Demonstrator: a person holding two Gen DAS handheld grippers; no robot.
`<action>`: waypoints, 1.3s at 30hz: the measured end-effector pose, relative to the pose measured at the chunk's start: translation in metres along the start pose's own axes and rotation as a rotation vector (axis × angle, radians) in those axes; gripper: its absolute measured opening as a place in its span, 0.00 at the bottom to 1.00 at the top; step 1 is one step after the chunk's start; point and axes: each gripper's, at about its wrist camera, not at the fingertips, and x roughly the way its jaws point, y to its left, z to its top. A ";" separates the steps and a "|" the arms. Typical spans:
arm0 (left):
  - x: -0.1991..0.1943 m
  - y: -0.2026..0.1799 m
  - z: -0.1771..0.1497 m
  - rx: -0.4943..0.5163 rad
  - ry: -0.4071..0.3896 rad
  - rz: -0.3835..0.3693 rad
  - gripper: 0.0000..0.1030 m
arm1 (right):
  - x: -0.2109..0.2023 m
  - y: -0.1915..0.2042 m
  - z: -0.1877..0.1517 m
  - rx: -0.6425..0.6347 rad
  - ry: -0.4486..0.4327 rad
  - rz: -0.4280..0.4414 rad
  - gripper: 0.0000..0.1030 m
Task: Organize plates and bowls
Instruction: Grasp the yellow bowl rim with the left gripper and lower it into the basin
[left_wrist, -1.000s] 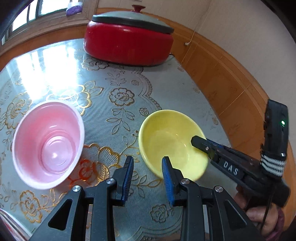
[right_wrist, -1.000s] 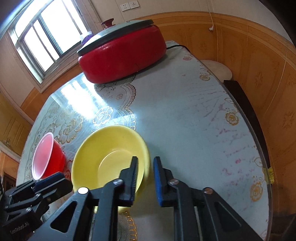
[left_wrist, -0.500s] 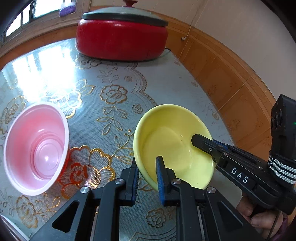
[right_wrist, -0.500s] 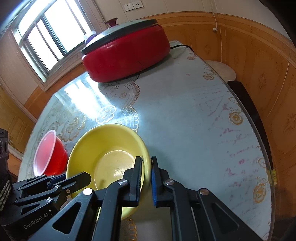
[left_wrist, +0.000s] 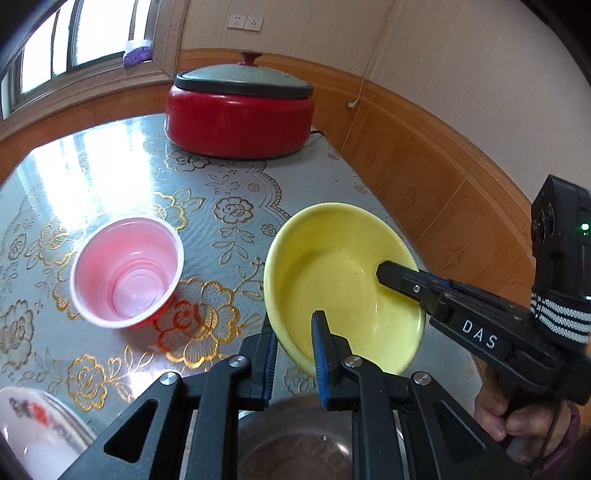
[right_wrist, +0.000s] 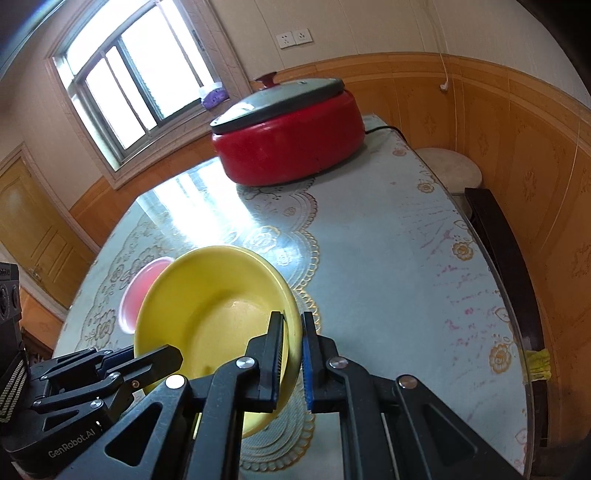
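Both tongs pinch the rim of the shallow glossy yellow bowl (left_wrist: 343, 280), which hangs tilted above the surface with its hollow turned toward the cameras. The left tongs (left_wrist: 293, 343) are closed down to the thickness of the wall at the bowl's 7 o'clock edge, one finger inside and one outside. The right tongs (right_wrist: 293, 347) grip the same way at the opposite rim, about 4 o'clock in the left wrist view.

To carry this step well, I would keep the two grips level with each other and move both hands together. Any twist between them could lever the slick rim out of one pair of pads. Below the left tongs sits what looks like a round metal bowl (left_wrist: 295, 446), a likely place to nest the yellow one. If so, lower it flat and centred before letting go.

The surface is a glossy pale cloth printed with gold flowers (left_wrist: 229, 210), bright with window glare. A pink translucent plastic cup with a red outside (left_wrist: 127, 271) stands at 9 o'clock of the bowl. A wide red electric cooker with a grey lid (left_wrist: 240, 110) sits at 12 o'clock, far back. A white patterned dish (left_wrist: 33, 432) shows at the lower left corner. Wood-panelled walls, a window (right_wrist: 136, 88) and a round pale stool (right_wrist: 450, 166) surround the surface.
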 end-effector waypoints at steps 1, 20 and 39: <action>-0.008 0.000 -0.005 0.006 -0.007 -0.005 0.18 | -0.006 0.004 -0.003 -0.008 -0.004 0.009 0.08; -0.067 0.022 -0.100 0.005 0.029 -0.028 0.18 | -0.034 0.059 -0.077 -0.164 0.121 0.090 0.08; -0.052 0.026 -0.126 -0.001 0.086 -0.037 0.21 | -0.011 0.056 -0.114 -0.230 0.284 -0.001 0.10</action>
